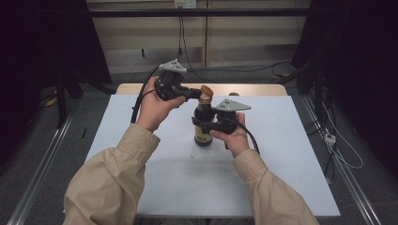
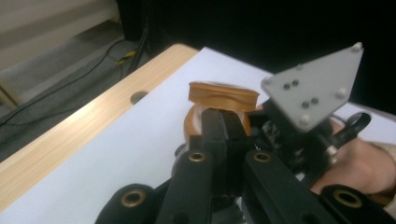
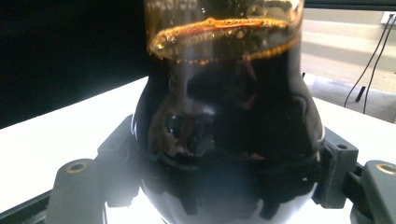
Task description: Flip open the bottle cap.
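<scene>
At the frame's centre the dark bottle [image 1: 203,126] stands on the desk [image 1: 281,140], the right claw [image 1: 206,125] clamped round its body. The left claw [image 1: 195,94], jaws closed, pinches the brown cap [image 1: 205,93]. Twisting could slip that narrow pinch, or tip the bottle and spill sauce.

The desk [image 1: 281,178] was wooden, covered by a white sheet [image 1: 178,183] that left a strip of wood bare along the far edge. A dark bottle [image 1: 203,126] stood upright on the sheet near the middle.
</scene>
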Demonstrator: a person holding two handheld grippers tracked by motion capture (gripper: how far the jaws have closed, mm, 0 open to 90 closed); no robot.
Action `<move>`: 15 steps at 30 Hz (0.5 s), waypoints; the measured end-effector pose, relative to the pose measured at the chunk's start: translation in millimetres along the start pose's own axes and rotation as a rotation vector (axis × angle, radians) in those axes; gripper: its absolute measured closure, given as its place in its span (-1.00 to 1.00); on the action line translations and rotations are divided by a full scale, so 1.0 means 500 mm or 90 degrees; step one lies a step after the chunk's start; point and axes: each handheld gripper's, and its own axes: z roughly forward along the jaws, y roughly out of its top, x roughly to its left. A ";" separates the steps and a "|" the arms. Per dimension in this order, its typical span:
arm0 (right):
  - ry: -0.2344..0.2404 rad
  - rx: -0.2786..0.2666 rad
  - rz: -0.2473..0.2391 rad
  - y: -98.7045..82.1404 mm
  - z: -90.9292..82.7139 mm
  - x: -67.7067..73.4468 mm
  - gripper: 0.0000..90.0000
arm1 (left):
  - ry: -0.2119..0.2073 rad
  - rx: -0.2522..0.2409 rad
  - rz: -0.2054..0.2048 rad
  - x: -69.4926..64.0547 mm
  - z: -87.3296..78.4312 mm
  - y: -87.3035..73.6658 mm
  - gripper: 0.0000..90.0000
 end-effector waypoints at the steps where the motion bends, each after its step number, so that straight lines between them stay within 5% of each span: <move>1: -0.001 0.000 0.000 0.000 0.000 0.000 -0.41 | 0.000 -0.002 -0.003 0.001 0.001 0.000 1.00; 6: 0.000 0.000 0.007 0.000 -0.002 -0.004 -0.41 | -0.025 -0.041 -0.017 0.000 0.009 0.010 1.00; 9: 0.003 0.010 -0.028 0.005 0.004 0.013 -0.41 | -0.025 -0.042 -0.004 -0.017 0.024 0.023 1.00; 15: 0.002 -0.003 0.004 -0.001 -0.005 -0.006 -0.42 | -0.025 -0.062 0.007 -0.019 0.014 0.018 1.00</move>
